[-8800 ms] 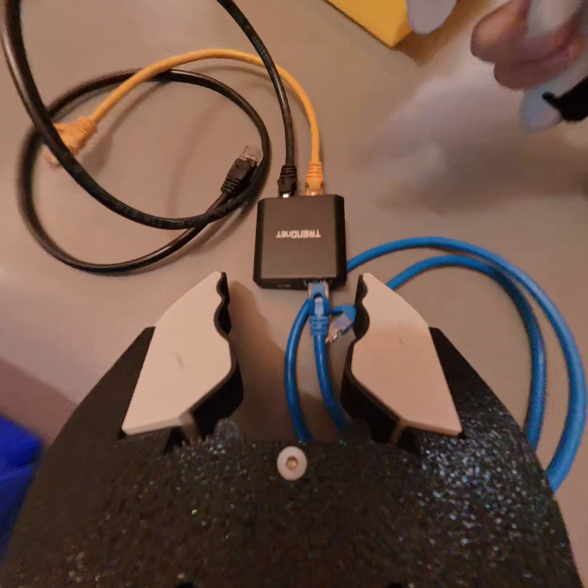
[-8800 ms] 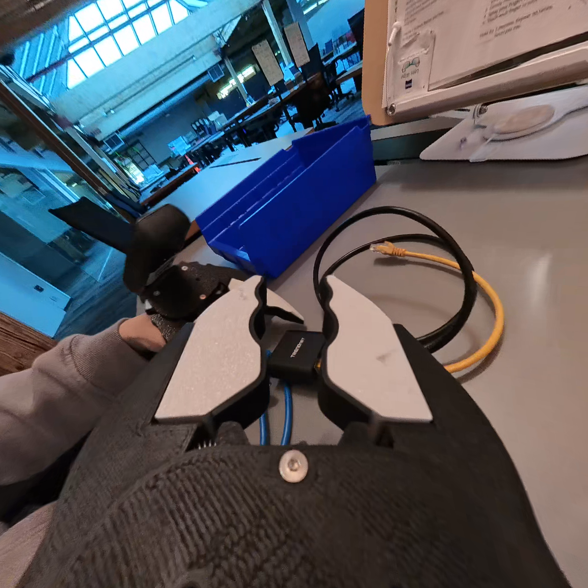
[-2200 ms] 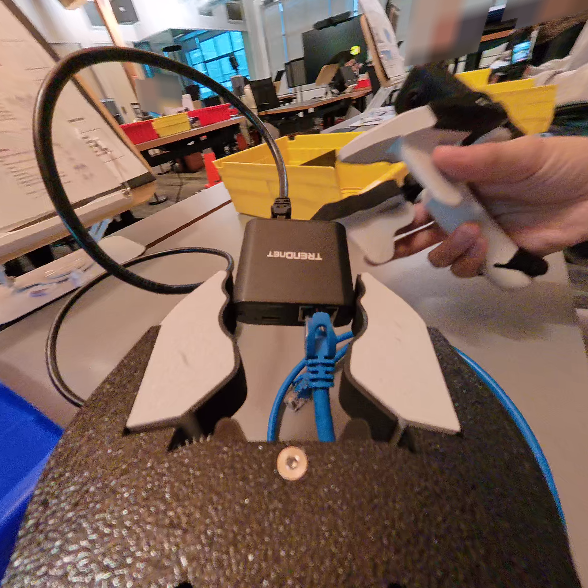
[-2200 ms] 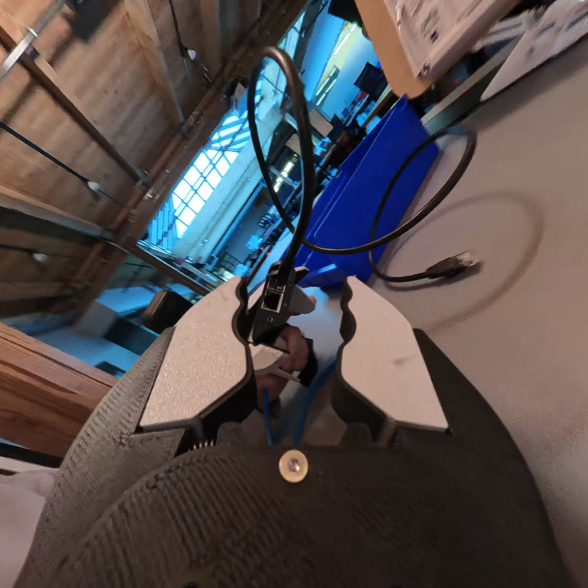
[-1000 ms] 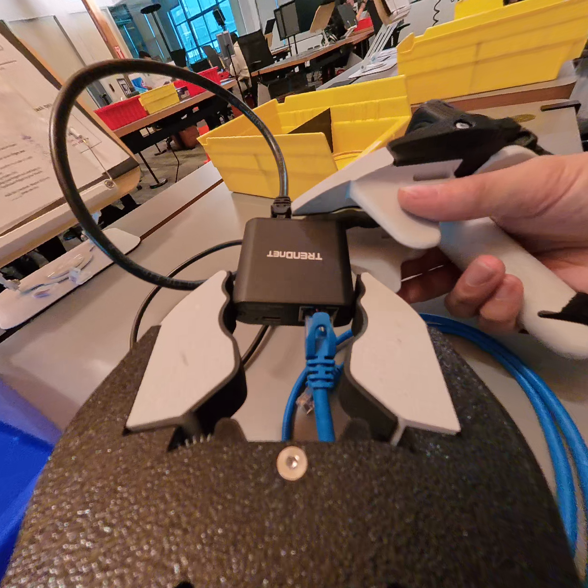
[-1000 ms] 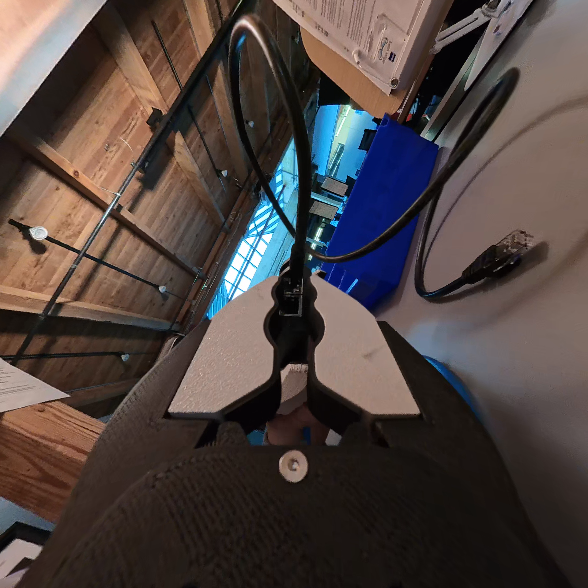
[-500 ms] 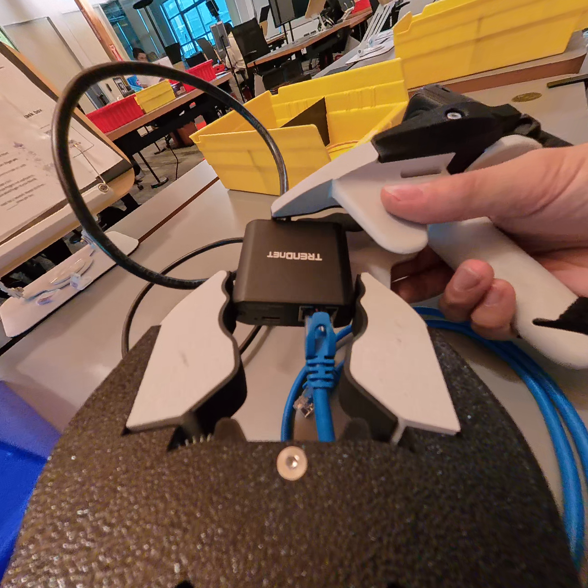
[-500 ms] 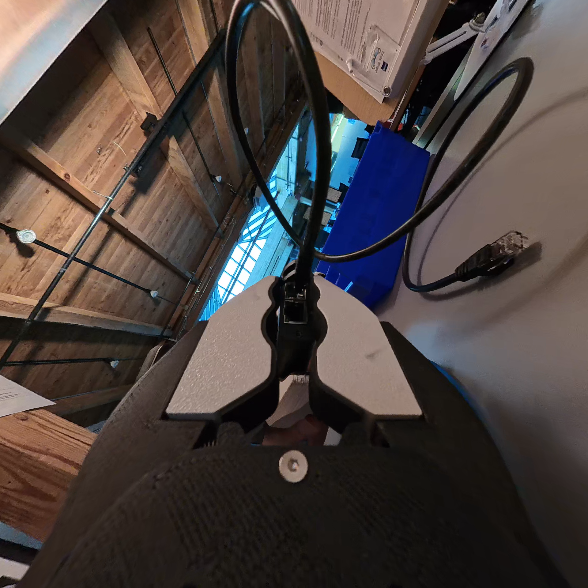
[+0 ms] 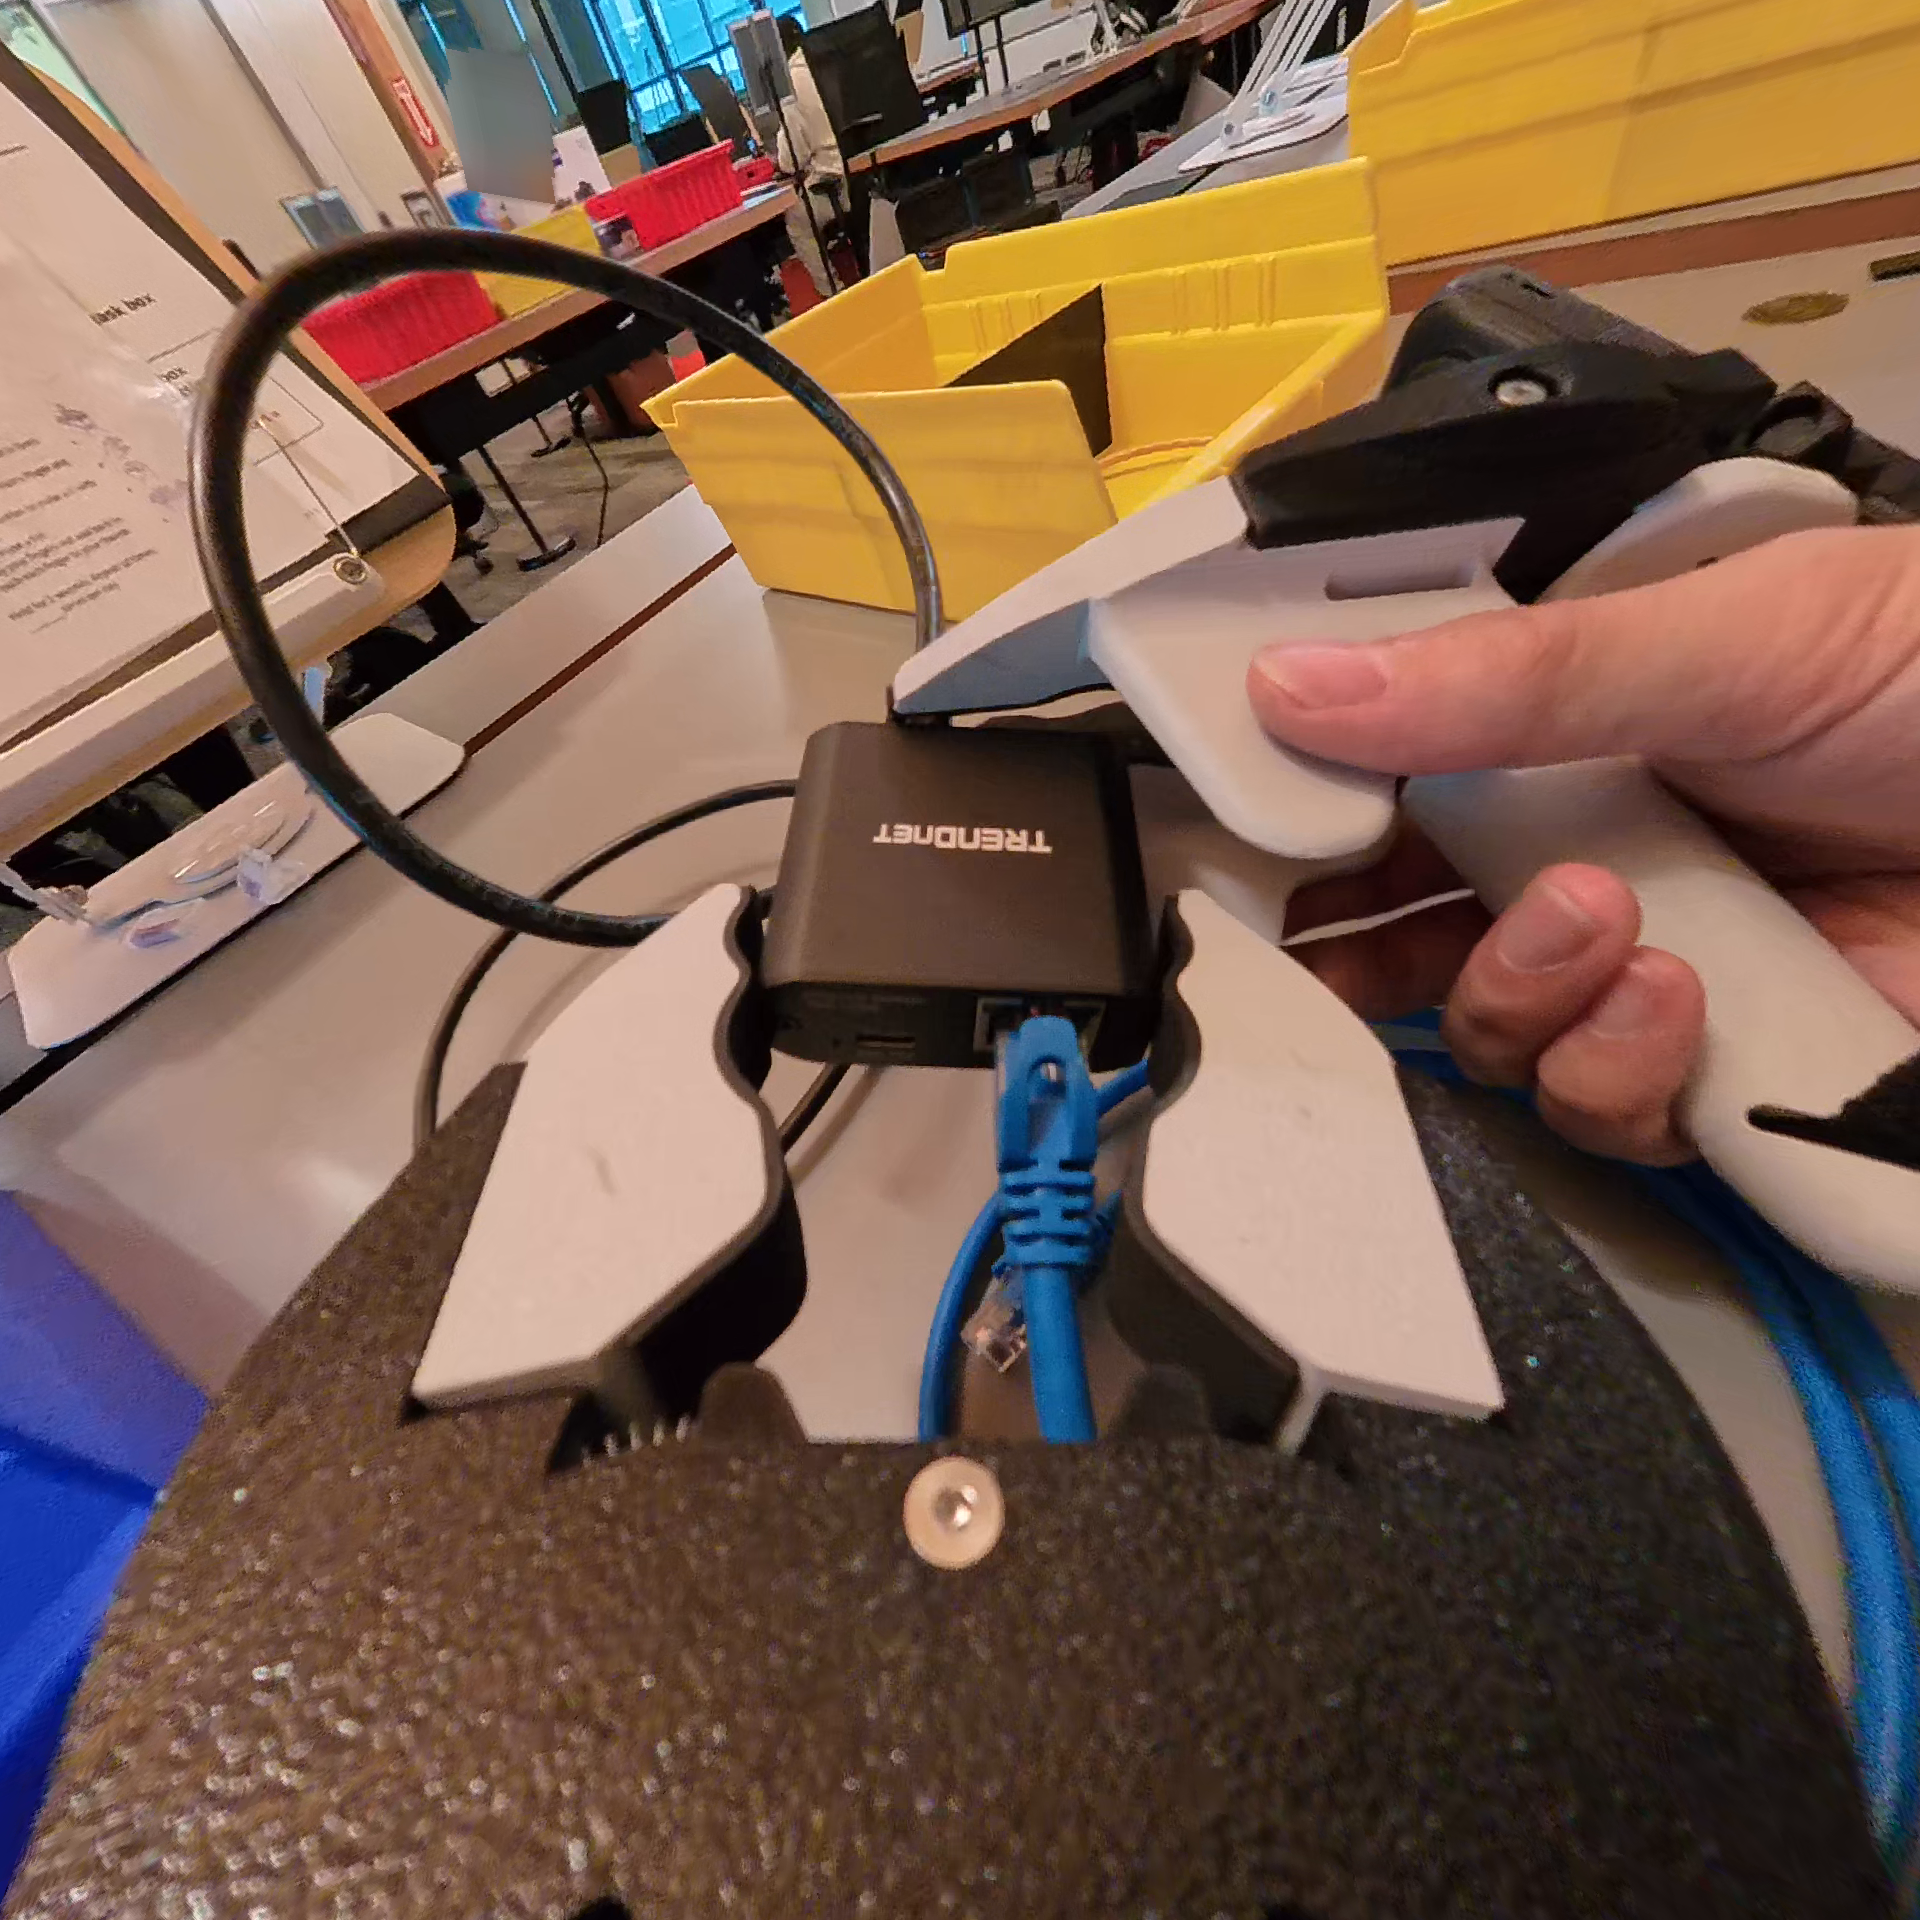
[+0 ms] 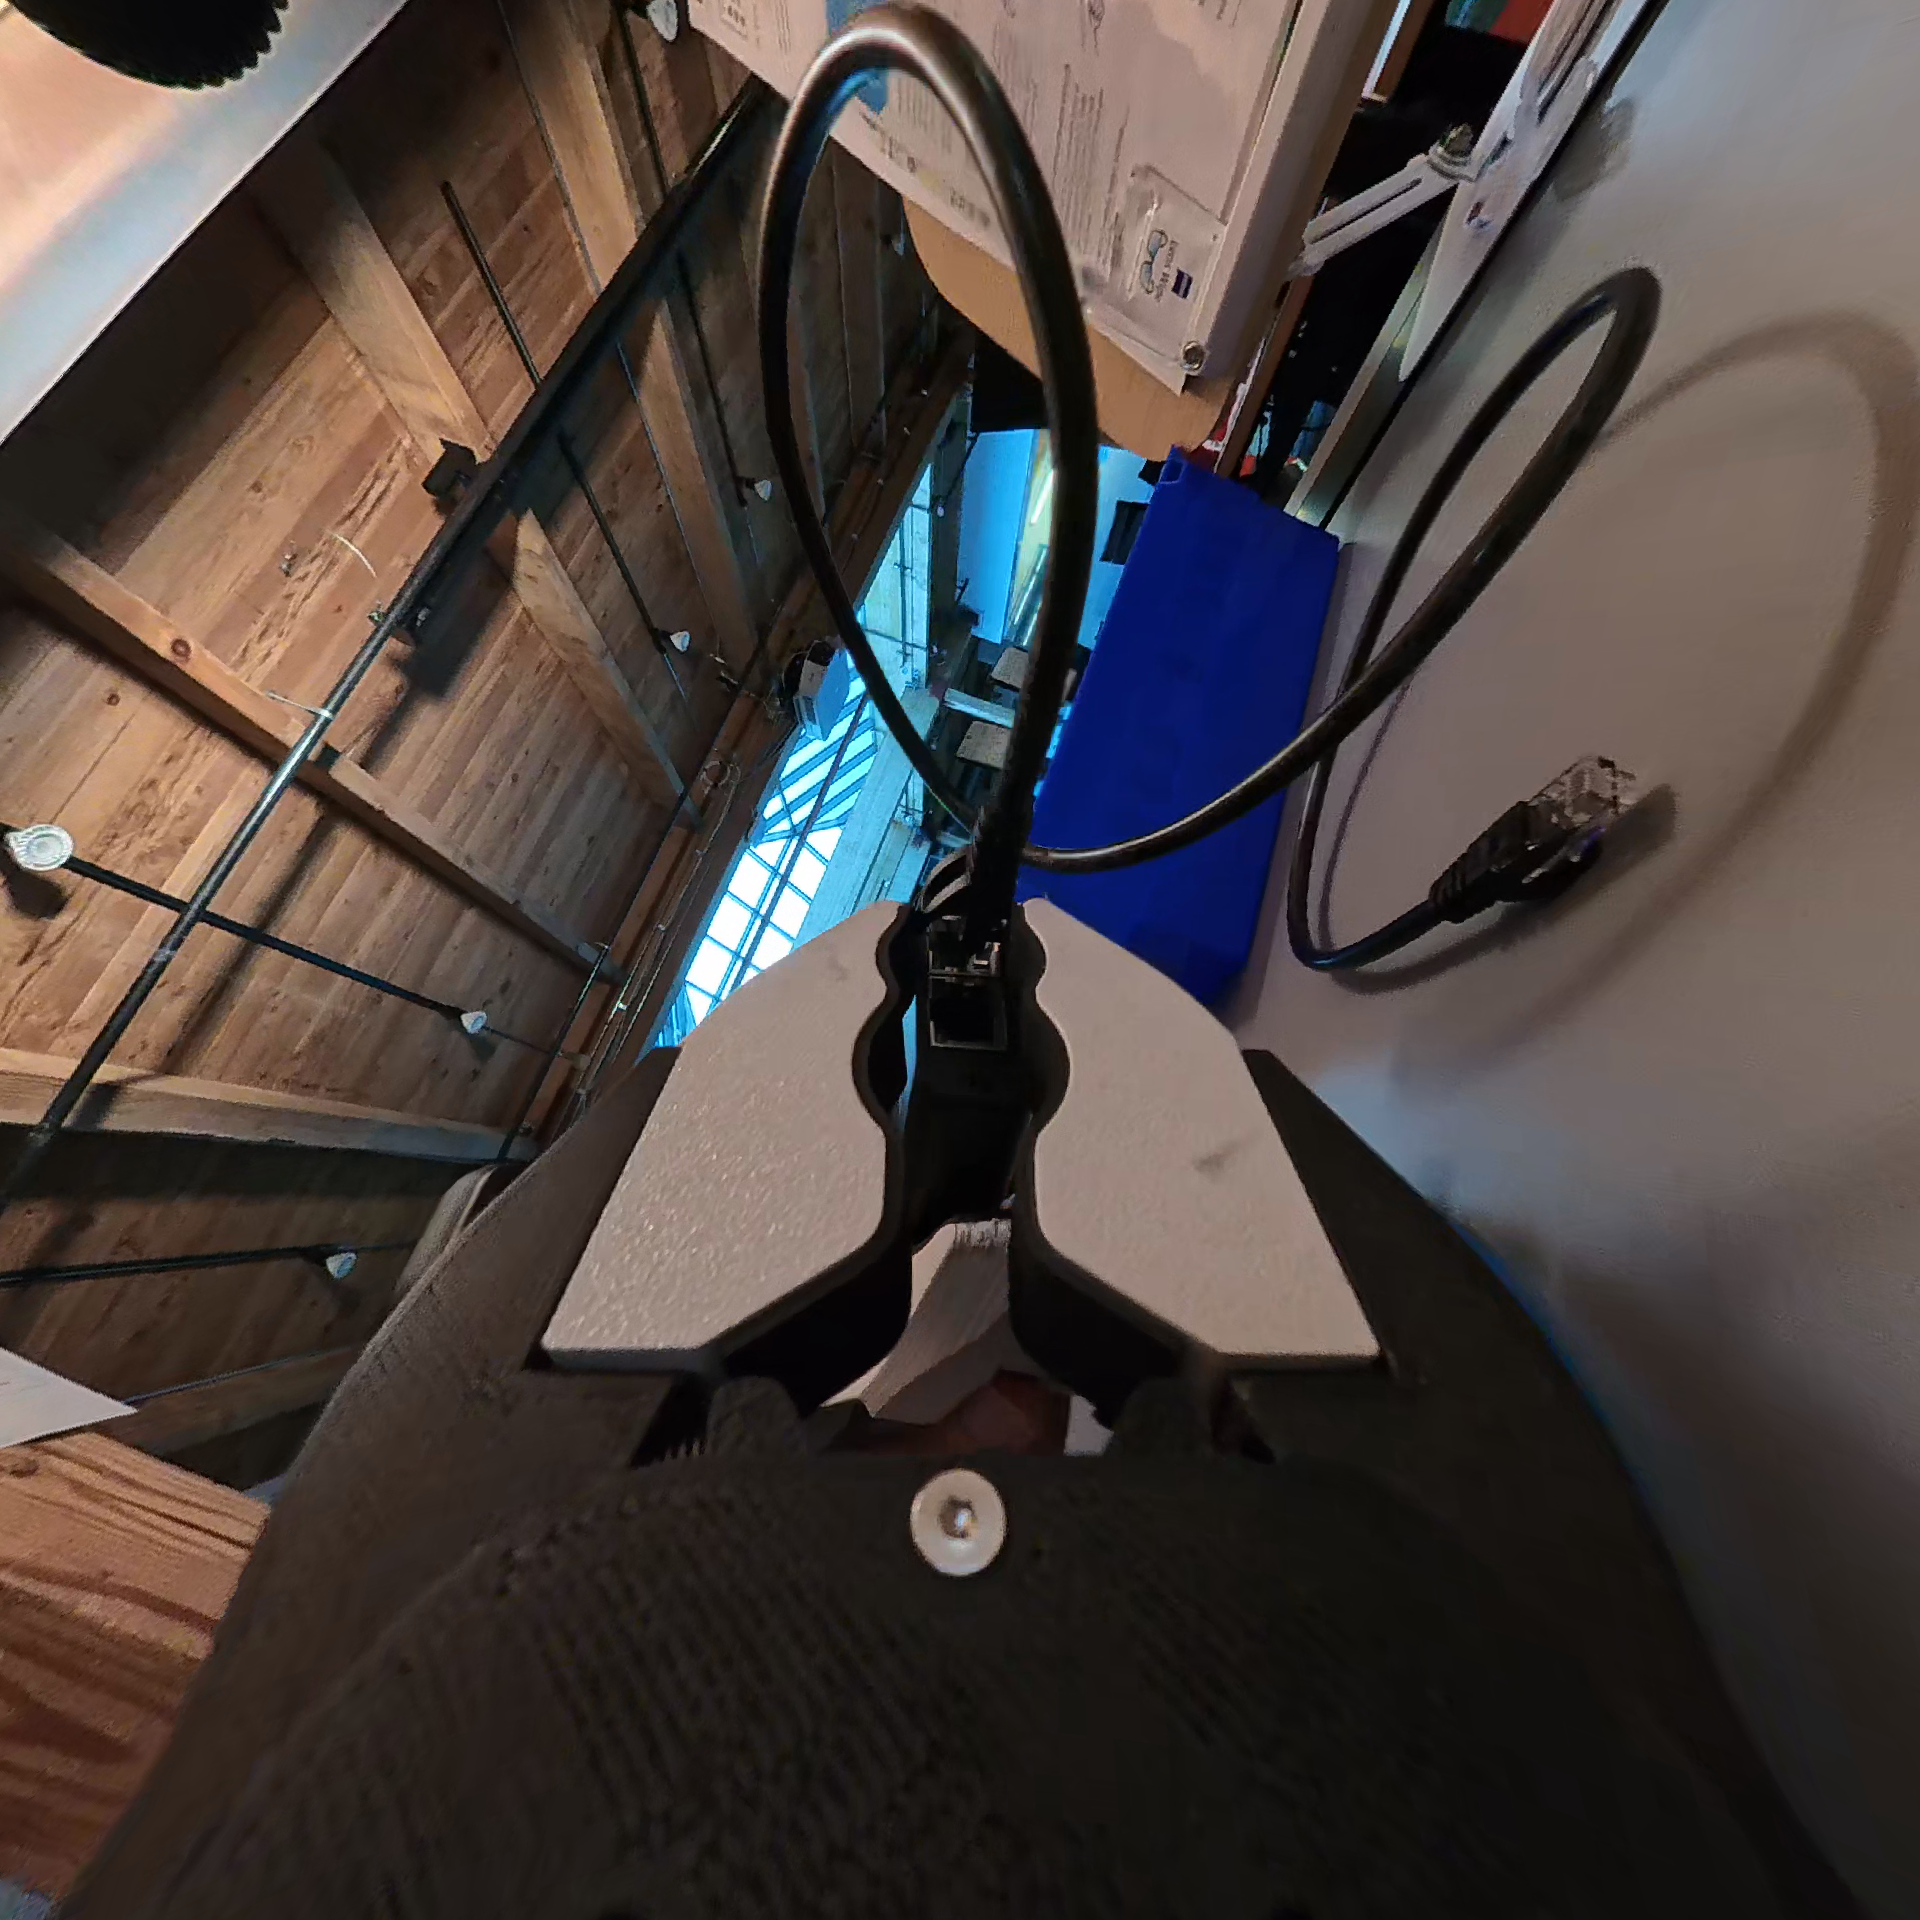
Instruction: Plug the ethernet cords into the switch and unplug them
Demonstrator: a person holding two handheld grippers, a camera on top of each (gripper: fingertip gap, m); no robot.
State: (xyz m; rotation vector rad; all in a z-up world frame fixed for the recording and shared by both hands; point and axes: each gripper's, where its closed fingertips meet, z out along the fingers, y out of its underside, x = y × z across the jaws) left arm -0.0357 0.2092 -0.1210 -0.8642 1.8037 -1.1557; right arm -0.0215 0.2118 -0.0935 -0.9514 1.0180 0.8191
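At centre frame, above the grey surface (image 9: 312, 1049), the left tongs (image 9: 956, 966) clamp the black switch (image 9: 961, 842); the right tongs (image 10: 961, 997) pinch its far edge beside the plugged black cord (image 9: 260, 623). A blue cord (image 9: 1044, 1174) sits in its near port.

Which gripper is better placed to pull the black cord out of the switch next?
Right. The right gripper is closed at the black cord end of the switch; the left gripper grips its sides.

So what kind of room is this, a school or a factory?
Probably a big shared workshop or lab: long desks with monitors and chairs, yellow parts bins and a blue one, under a wooden-beam ceiling.
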